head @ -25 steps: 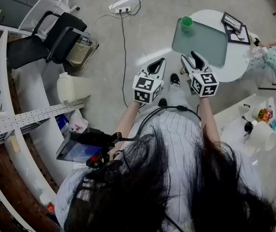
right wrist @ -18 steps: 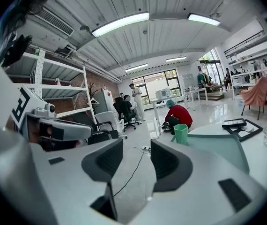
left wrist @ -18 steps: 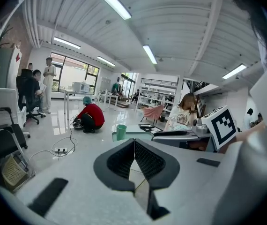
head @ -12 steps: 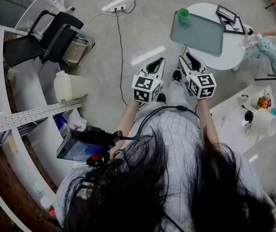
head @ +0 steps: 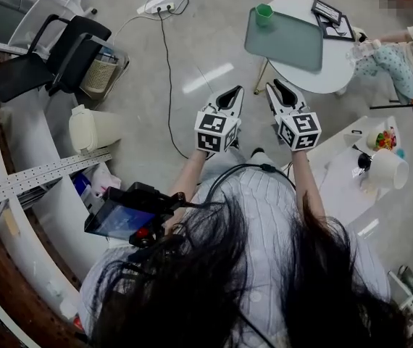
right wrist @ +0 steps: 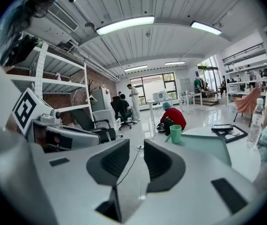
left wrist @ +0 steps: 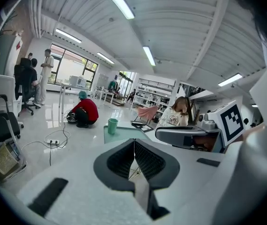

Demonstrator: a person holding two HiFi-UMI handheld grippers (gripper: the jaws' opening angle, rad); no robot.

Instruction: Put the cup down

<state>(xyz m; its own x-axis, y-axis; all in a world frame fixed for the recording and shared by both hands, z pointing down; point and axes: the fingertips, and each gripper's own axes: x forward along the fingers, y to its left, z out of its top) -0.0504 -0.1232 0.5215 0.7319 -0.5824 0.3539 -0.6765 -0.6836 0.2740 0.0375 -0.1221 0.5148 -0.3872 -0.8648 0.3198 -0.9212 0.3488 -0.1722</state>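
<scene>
The green cup (head: 264,14) stands upright at the far corner of a teal tray (head: 285,40) on the round white table (head: 324,78). It also shows in the left gripper view as the cup (left wrist: 112,125) and in the right gripper view as the cup (right wrist: 175,133). Both grippers hang in the air in front of the person, well short of the table and apart from the cup. My left gripper (head: 233,93) is shut, its jaws meeting (left wrist: 134,142), and it is empty. My right gripper (head: 277,87) is closing, with a narrow gap (right wrist: 137,149) and nothing between the jaws.
Black picture frames (head: 330,13) lie on the table behind the tray. A seated person (head: 398,56) is at the right of the table. A black chair (head: 54,53), a white bin (head: 90,129) and a power strip (head: 156,4) with its cable are on the floor at the left.
The table with the tray and cup has slid up and left in the head view. Both grippers have kept their place in front of the person.
</scene>
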